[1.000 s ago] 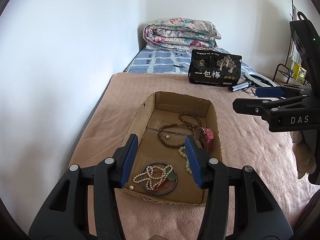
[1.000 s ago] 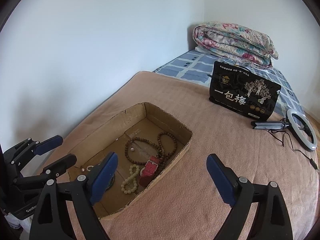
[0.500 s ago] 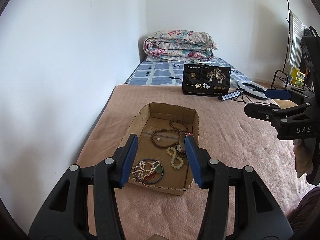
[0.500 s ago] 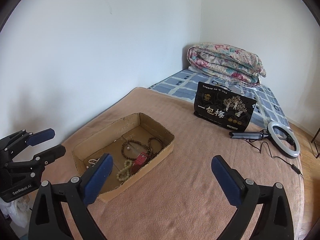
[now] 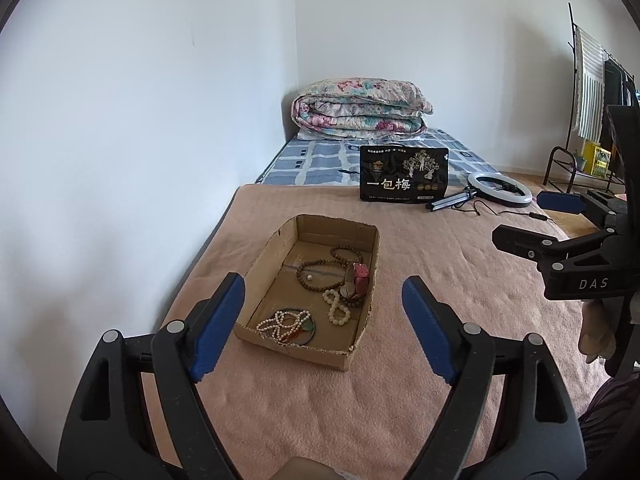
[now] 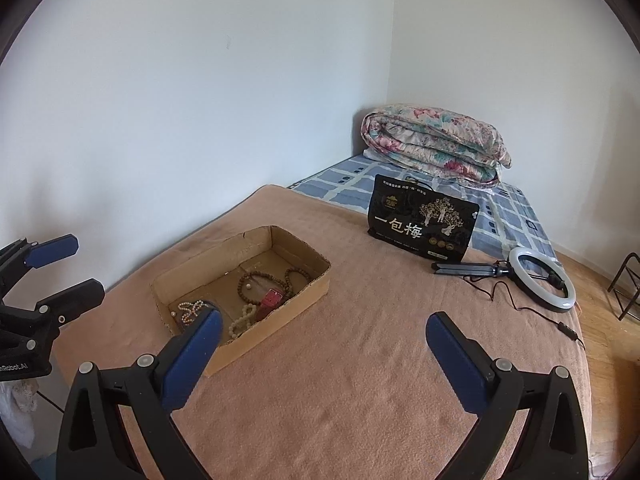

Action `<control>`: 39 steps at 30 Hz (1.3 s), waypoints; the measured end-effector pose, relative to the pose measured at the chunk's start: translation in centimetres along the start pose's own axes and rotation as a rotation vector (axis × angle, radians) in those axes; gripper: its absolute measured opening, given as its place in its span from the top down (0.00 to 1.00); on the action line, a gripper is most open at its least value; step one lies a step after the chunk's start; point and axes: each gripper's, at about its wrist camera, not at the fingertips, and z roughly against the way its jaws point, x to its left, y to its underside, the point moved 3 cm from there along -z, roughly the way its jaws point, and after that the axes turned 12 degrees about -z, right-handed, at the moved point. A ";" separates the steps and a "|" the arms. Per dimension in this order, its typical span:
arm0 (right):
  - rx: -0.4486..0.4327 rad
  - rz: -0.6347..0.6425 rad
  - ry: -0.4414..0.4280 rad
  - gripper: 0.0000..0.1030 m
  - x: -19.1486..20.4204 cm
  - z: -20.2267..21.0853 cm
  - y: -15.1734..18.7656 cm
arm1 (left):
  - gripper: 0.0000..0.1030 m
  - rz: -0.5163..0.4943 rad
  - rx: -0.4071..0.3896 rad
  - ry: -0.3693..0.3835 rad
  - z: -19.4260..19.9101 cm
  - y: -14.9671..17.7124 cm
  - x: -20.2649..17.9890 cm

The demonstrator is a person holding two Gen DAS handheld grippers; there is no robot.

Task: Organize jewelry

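Both tools are pulling back from the cardboard tray [image 5: 362, 236] at twelve o'clock on the bed, the left tool [image 5: 324, 316] spreading wide, the right tool [image 6: 320, 338] wide and empty (jewelry all inside, sorting probably finishing).

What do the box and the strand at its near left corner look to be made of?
Box: corrugated cardboard, matte brown, with ragged torn edges. Strand: small glossy off-white round beads, pearl-like; real pearl or plastic cannot be told. It lies over a thin dark hoop, possibly metal.
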 end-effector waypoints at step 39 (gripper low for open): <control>-0.004 -0.041 0.059 0.00 -3.1 1.3 2.3 | 0.00 0.026 0.051 -0.062 2.2 2.4 -0.9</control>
